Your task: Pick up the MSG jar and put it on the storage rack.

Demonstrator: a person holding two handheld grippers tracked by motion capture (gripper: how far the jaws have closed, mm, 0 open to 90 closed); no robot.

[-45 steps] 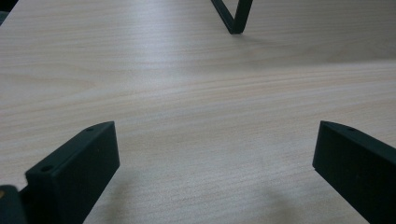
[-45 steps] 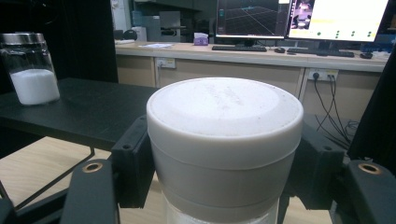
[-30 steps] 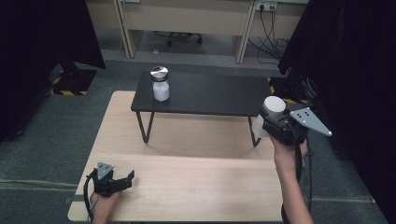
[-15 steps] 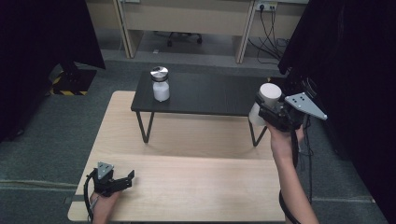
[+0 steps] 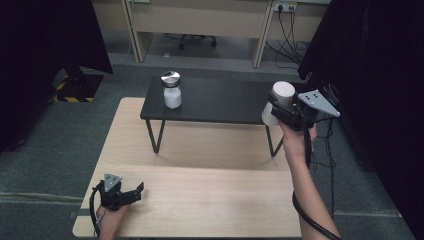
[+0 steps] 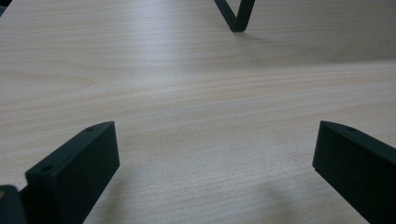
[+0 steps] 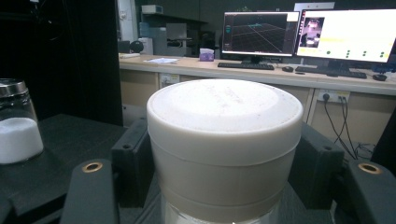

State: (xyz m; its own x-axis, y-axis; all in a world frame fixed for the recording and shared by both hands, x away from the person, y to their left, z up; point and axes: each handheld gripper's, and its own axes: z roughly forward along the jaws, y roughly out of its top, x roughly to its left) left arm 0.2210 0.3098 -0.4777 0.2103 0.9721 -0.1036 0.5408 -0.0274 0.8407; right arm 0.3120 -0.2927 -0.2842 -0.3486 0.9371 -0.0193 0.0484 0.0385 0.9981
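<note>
My right gripper (image 5: 281, 106) is shut on a jar with a white lid (image 5: 278, 101), held in the air over the right end of the small black table (image 5: 220, 102). In the right gripper view the white lid (image 7: 224, 135) sits between both jaws, which press its sides. A second jar (image 5: 171, 90), with a metal lid and white powder inside, stands on the black table's left part; it shows at the left edge (image 7: 16, 123) of the right gripper view. My left gripper (image 5: 131, 193) rests open on the wooden table (image 5: 210, 195) near its front left corner, nothing between its jaws.
The black table stands on thin metal legs (image 6: 236, 16) on the wooden table's far half. Black curtains (image 5: 375, 75) hang close on the right and left. Desks with monitors (image 7: 299, 35) lie beyond.
My right gripper has carried the white-lidded jar leftward and a little farther away, from beside the black table's right end to over it. The left gripper has stayed put.
</note>
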